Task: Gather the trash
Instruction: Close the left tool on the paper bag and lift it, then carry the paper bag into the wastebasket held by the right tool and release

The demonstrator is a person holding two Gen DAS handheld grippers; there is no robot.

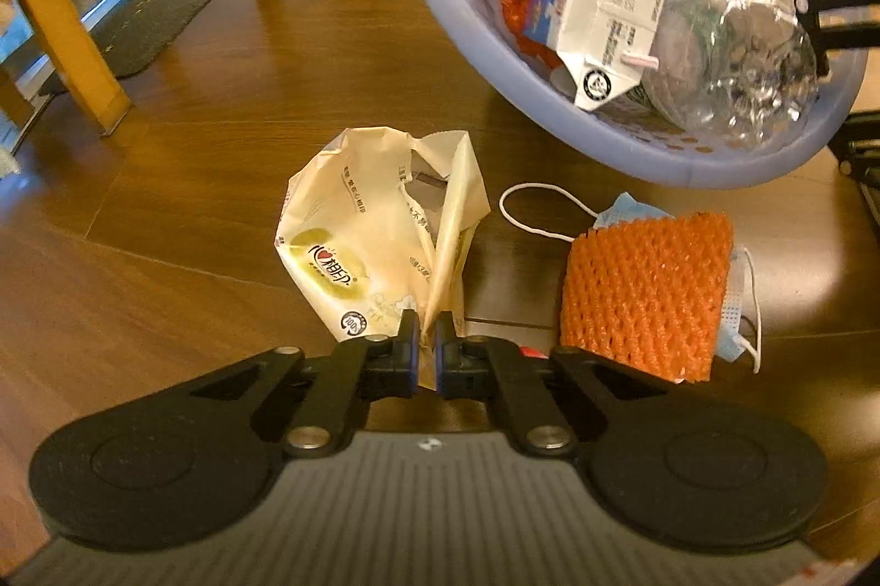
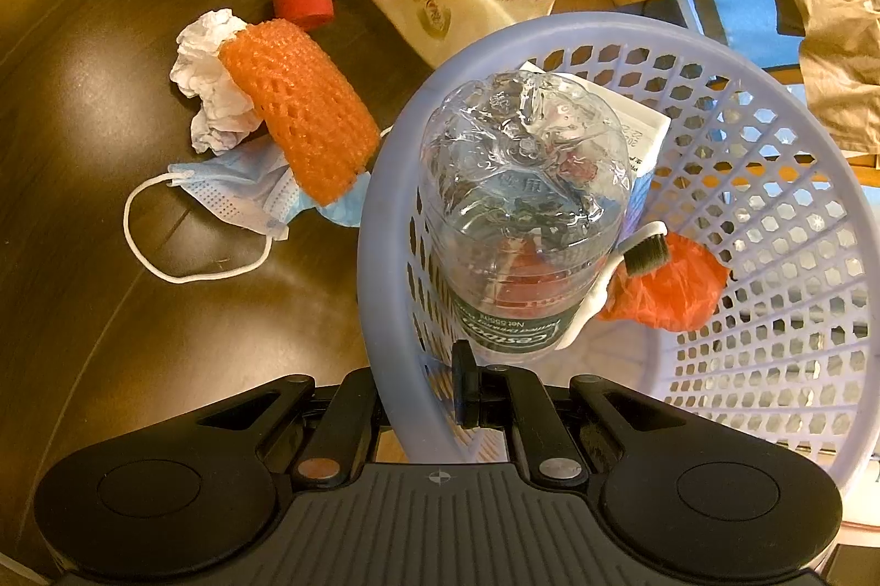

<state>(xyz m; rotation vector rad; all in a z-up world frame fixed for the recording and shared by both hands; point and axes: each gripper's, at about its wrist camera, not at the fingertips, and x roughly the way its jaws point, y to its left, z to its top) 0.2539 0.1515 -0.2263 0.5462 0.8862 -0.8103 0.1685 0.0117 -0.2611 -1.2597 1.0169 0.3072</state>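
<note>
Pinched between the left gripper [image 1: 428, 335] pads is a fold of the crinkly cream plastic tissue wrapper [image 1: 374, 239], lying on the glossy wooden floor [image 1: 181, 179]. Judging by this, the pickup is secured; next comes a lift toward the lavender perforated plastic basket [image 2: 385, 179] (already holding a clear crumpled bottle [image 2: 522, 179]), whose rim the right gripper [image 2: 478, 390] clamps. An orange foam net sleeve [image 1: 646, 294] waits beside.
</note>
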